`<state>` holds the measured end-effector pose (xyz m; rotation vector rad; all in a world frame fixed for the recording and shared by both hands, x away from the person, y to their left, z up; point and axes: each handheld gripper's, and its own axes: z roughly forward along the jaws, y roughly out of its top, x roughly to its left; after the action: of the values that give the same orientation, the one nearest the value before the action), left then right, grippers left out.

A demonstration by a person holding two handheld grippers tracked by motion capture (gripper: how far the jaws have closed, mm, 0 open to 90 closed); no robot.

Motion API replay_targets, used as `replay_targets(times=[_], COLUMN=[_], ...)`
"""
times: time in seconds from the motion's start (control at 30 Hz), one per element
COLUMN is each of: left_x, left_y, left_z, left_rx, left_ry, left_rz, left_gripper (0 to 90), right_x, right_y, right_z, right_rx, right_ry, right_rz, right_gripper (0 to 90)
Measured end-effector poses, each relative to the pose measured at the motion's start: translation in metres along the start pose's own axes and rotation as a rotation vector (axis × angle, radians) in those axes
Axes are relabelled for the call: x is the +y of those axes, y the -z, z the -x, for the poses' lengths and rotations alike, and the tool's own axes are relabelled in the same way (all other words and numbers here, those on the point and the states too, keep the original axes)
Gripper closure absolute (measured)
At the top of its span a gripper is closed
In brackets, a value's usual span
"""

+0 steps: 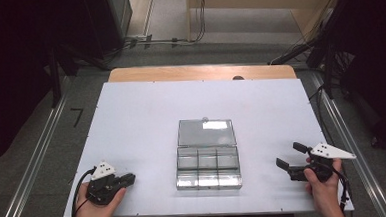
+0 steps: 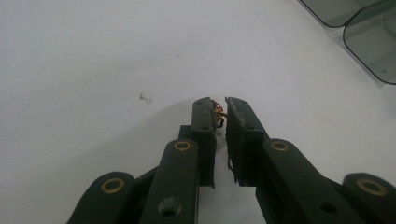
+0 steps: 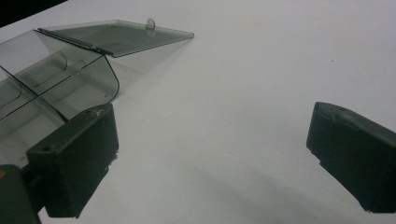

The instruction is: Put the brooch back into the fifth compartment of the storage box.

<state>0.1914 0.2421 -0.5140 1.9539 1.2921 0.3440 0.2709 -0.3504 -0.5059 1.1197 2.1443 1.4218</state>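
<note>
Clear compartment box (image 1: 208,164): mid-table, lid open, laid flat behind.

Left gripper (image 1: 126,180): left of box, well apart; jaws nearly shut, pinching a tiny coppery wire-like piece (image 2: 219,114) at the tips. Marginal hold; liable to slip free en route to box.

Right gripper (image 1: 290,160): right of box, wide open, empty.
</note>
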Motion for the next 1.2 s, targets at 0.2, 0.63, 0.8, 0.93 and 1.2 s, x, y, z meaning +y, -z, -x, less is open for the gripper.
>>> replay_targets(times=[0.2, 0.63, 0.8, 0.93, 1.2], left_x=[-0.001, -0.001, 0.001, 0.002, 0.005], left_y=[0.002, -0.001, -0.001, 0.001, 0.010], left_z=[-0.004, -0.003, -0.002, -0.001, 0.001], left_rx=[0.012, 0.041, 0.035, 0.051, 0.056], left_ry=[0.019, -0.004, -0.026, -0.038, -0.033], left_rz=[0.013, 0.020, 0.011, 0.029, 0.077], left_gripper=[87.4, 89.6, 90.0, 90.0, 90.0], right_x=[0.000, 0.000, 0.000, 0.000, 0.000], right_y=[0.000, 0.000, 0.000, 0.000, 0.000], right_z=[0.000, -0.001, -0.001, -0.001, -0.001], right_rx=[-0.004, -0.010, -0.010, -0.010, -0.011], right_ry=[-0.003, 0.003, 0.003, 0.004, 0.006], right_rz=[0.000, 0.002, 0.001, 0.004, 0.004], right_gripper=[0.8, 0.8, 0.8, 0.8, 0.8])
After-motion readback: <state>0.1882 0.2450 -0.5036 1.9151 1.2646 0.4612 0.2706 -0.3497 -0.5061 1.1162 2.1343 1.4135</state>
